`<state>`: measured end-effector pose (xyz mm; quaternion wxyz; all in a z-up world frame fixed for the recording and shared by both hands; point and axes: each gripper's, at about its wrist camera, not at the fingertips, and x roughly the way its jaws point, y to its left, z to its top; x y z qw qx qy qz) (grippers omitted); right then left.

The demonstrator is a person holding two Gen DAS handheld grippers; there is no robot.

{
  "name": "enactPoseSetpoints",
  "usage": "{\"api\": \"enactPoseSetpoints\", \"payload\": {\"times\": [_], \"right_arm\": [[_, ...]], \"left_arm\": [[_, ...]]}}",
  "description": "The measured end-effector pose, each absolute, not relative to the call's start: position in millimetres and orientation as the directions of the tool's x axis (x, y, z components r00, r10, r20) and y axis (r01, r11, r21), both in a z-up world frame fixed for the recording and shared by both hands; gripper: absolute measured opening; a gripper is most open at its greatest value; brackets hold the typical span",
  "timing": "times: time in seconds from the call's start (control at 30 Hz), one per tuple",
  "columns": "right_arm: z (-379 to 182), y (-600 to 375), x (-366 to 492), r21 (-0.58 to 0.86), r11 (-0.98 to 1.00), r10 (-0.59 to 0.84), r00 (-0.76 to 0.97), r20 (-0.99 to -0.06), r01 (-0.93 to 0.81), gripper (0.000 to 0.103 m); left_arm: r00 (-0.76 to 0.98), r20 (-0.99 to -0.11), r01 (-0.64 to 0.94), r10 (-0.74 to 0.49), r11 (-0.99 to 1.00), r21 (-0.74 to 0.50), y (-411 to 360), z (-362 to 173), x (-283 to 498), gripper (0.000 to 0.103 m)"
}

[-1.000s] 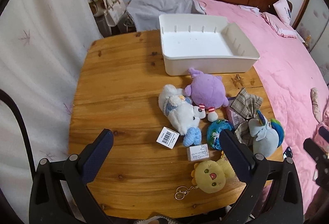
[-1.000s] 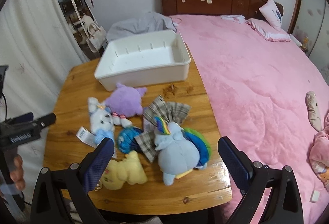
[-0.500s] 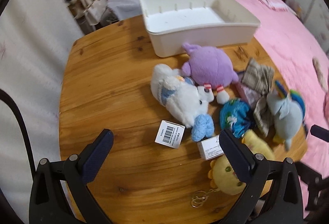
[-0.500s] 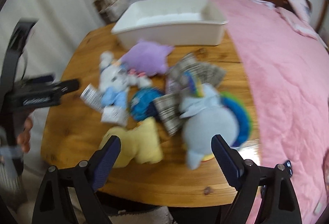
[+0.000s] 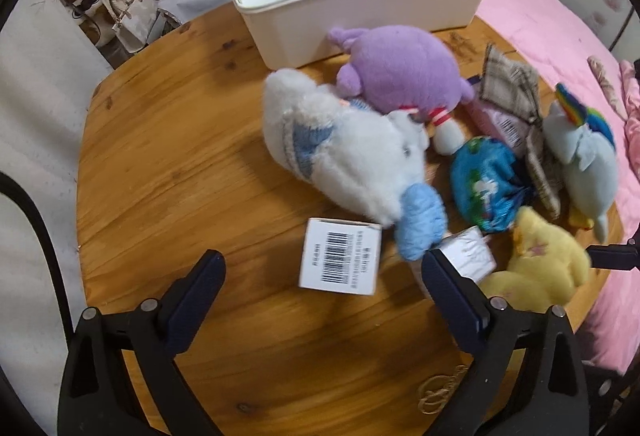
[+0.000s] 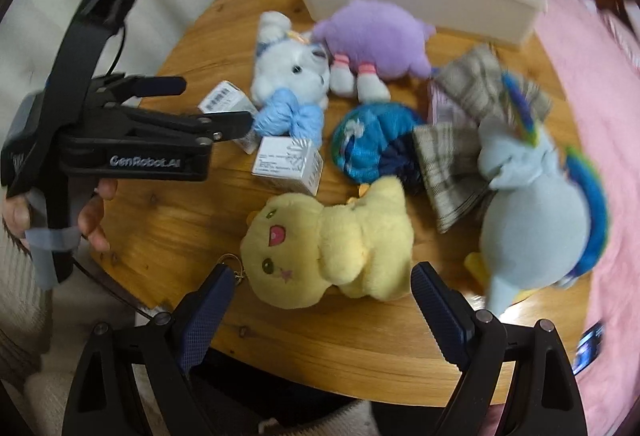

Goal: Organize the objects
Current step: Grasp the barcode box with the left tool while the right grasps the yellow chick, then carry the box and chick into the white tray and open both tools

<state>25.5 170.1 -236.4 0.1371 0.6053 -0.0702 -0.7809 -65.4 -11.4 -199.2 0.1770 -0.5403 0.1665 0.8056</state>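
Tabletop point(image 5: 168, 139): barcode box point(image 5: 340, 262) between hand-held gripper point(image 5: 322, 276) fingers.

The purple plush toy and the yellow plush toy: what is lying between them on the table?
In the right wrist view, a blue crumpled bag lies between the purple plush toy and the yellow plush toy.

The black left gripper point(image 5: 322, 276) is closing, nothing between its 2 blue-padded fingers point(image 5: 446, 278); the black right gripper point(image 6: 320, 294) gapes wide, both tilted steeply down.
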Motion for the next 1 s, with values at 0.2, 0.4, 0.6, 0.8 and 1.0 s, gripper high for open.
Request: {"api": "enactPoseSetpoints", "payload": {"times": [0.2,0.4,0.6,0.8,1.0], "right_arm": [[-256.1,197.4,18.7,0.45,-0.889,-0.427,-0.2,-0.882,-0.082,0.09],[-270.7,204.8,10.9,0.463,-0.858,-0.432,-0.175,-0.885,-0.222,0.091],[-277.6,200.4,5.5,0.426,-0.85,-0.402,-0.141,-0.905,-0.31,0.092],[-267.9,168.1,2.7,0.231,-0.947,-0.216,-0.094,-0.972,-0.221,0.082],[-254.8,140.4,6.1,0.158,-0.981,-0.145,-0.115,-0.983,-0.112,0.061]], "left_arm": [[-0.3,-0.948,-0.485,0.103,-0.873,0.058,-14.7,-213.5,-75.2,0.093],[-0.279,-0.953,-0.483,0.117,-0.875,0.033,-17.2,-218.8,-82.3,0.084],[-0.239,-0.962,-0.446,0.131,-0.895,-0.011,-23.4,-223.0,-91.7,0.069],[-0.227,-0.966,-0.442,0.126,-0.897,-0.013,-22.9,-227.0,-93.1,0.052],[-0.225,-0.965,-0.423,0.133,-0.906,-0.026,-25.1,-230.5,-93.7,0.038]]}}
